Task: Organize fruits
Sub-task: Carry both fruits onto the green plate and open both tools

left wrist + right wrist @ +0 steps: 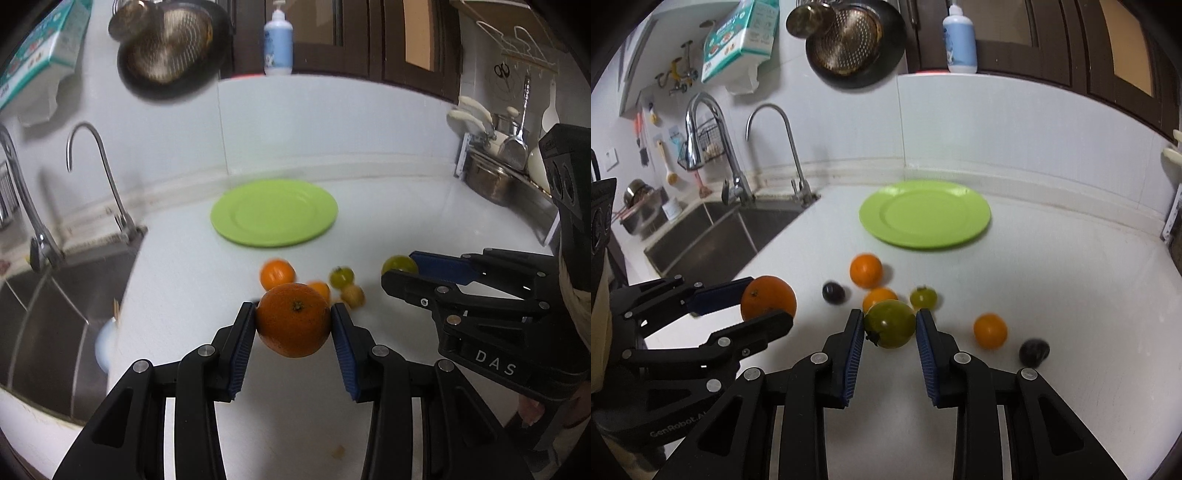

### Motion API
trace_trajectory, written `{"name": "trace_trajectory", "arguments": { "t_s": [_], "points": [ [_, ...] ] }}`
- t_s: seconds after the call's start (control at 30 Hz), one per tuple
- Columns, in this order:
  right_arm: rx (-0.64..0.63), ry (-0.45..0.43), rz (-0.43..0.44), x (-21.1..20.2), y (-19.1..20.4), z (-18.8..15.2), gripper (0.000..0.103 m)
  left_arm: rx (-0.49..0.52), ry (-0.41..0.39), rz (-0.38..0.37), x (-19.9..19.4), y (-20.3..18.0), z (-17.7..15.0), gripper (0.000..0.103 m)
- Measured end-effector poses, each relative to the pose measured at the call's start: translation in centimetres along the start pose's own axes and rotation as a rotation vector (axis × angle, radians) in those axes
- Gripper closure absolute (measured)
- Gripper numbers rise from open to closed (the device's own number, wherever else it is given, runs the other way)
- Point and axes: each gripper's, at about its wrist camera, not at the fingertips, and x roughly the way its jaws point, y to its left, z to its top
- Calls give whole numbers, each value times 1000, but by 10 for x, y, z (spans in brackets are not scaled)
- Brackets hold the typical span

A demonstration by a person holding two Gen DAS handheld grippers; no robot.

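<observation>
My left gripper (294,321) is shut on a large orange (293,325) and holds it above the white counter; it also shows in the right wrist view (768,299). My right gripper (890,325) is shut on a green tomato (889,324), which shows in the left wrist view (399,265) too. An empty green plate (925,214) lies further back on the counter. Loose fruit lies between: small oranges (866,270) (990,330) (880,297), a small green tomato (923,297), and two dark fruits (833,292) (1034,352).
A steel sink (716,236) with two taps (713,147) is to the left. A pan with a strainer (849,40) and a tissue box (738,40) hang on the wall. A soap bottle (959,40) stands on the ledge. A dish rack with pots (506,162) is at the right.
</observation>
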Motion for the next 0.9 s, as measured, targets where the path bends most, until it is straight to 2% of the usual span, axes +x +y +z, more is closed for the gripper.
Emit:
{"name": "trace_trajectory", "arguments": {
  "t_s": [0.23, 0.57, 0.9],
  "points": [
    [26, -30, -13, 22, -4, 30, 73, 36, -29, -2, 22, 19, 26, 62],
    [34, -36, -43, 67, -19, 82, 73, 66, -20, -26, 78, 45, 72, 62],
    [73, 63, -71, 130, -49, 112, 73, 24, 91, -98, 152, 64, 100, 62]
  ]
}}
